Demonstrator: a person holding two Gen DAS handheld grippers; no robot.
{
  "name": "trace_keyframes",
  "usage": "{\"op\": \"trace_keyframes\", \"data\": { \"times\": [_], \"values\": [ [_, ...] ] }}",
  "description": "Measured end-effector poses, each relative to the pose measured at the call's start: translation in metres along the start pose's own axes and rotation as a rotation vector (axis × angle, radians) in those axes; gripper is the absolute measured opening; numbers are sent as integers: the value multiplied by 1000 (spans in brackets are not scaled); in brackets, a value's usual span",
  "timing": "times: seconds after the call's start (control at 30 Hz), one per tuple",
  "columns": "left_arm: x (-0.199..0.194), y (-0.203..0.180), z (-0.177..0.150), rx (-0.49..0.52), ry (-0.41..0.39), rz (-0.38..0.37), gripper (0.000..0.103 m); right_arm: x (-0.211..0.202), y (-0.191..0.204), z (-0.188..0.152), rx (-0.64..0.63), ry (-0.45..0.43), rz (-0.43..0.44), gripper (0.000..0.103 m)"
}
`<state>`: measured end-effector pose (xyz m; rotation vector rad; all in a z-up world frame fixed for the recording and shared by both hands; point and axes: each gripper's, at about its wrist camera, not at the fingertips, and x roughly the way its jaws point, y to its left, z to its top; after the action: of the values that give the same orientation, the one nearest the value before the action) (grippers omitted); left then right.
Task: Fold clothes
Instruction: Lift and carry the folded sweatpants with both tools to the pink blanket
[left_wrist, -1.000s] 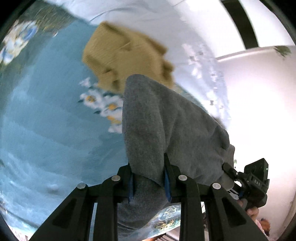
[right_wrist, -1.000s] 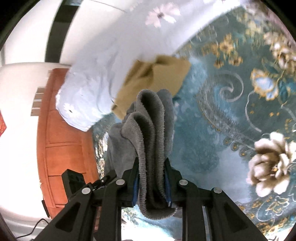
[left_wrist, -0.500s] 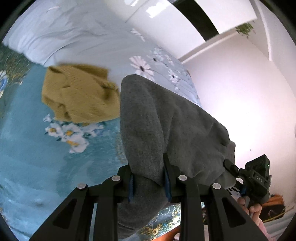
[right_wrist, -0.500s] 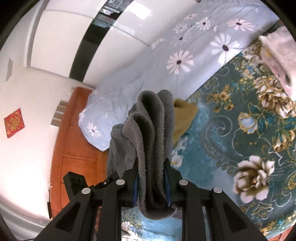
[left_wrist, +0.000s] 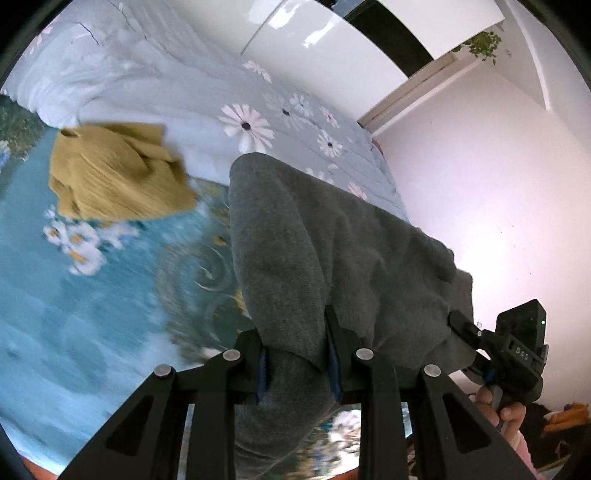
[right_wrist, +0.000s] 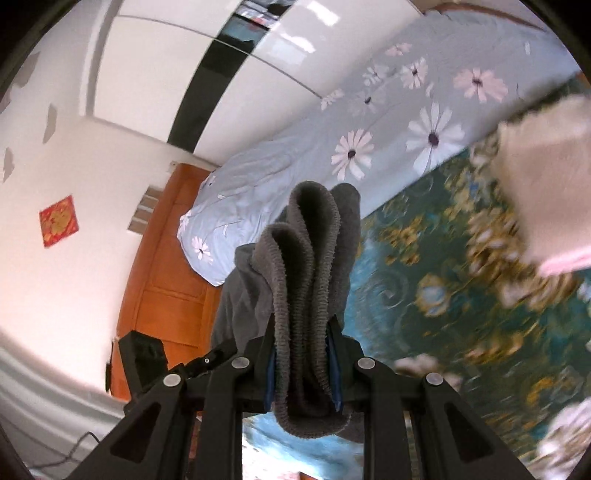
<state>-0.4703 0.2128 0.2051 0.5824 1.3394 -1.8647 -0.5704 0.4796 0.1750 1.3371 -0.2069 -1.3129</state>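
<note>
A grey knit garment (left_wrist: 332, 251) hangs stretched between both grippers above a teal floral bedspread (left_wrist: 74, 295). My left gripper (left_wrist: 297, 354) is shut on one edge of it. My right gripper (right_wrist: 301, 365) is shut on a bunched ribbed hem of the same grey garment (right_wrist: 306, 266). The right gripper shows in the left wrist view (left_wrist: 513, 354), held by a hand at the lower right. The left gripper shows in the right wrist view (right_wrist: 147, 362) at the lower left.
A crumpled mustard-yellow garment (left_wrist: 118, 181) lies on the bedspread near a pale blue daisy-print duvet (left_wrist: 207, 92). A folded pale pink garment (right_wrist: 546, 184) lies at the right on the bedspread (right_wrist: 461, 258). An orange wooden door (right_wrist: 162, 277) and white wardrobe stand behind.
Both grippers have lifted and tilted upward with the grey garment still held. More of the duvet, wardrobe and walls shows, and the pink garment has come into the right wrist view.
</note>
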Motion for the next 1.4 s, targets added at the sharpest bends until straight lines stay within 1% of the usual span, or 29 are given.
{"op": "trace_keyframes", "data": {
  "times": [0.03,0.1,0.2,0.27,0.37,0.47,0.6,0.73,0.87,0.97,1.1,1.4],
  "values": [
    [10,-14,-4,-10,7,2,26,-10,-8,4,3,0,4,24],
    [18,-34,-10,-15,15,3,26,-30,-21,11,8,-4,11,24],
    [25,-65,-15,11,25,15,26,-56,-40,19,17,-15,19,24],
    [33,-84,-13,26,36,8,26,-74,-52,25,23,-23,24,24],
    [46,-113,-9,67,63,-8,26,-102,-69,30,46,-77,28,24],
    [67,-138,-7,100,106,-21,26,-126,-84,32,75,-126,28,24],
    [94,-162,-10,142,175,-11,26,-142,-109,33,123,-149,9,24],
    [124,-182,-8,154,241,5,26,-158,-135,33,172,-171,-9,24],
    [151,-204,-4,183,279,16,26,-169,-163,42,221,-184,-22,24],
    [175,-220,4,182,303,16,26,-177,-181,57,233,-190,-35,24],
    [208,-240,13,180,335,16,27,-184,-208,87,243,-191,-55,24],
    [279,-263,39,159,390,23,27,-187,-268,149,252,-172,-98,24]
  ]
}}
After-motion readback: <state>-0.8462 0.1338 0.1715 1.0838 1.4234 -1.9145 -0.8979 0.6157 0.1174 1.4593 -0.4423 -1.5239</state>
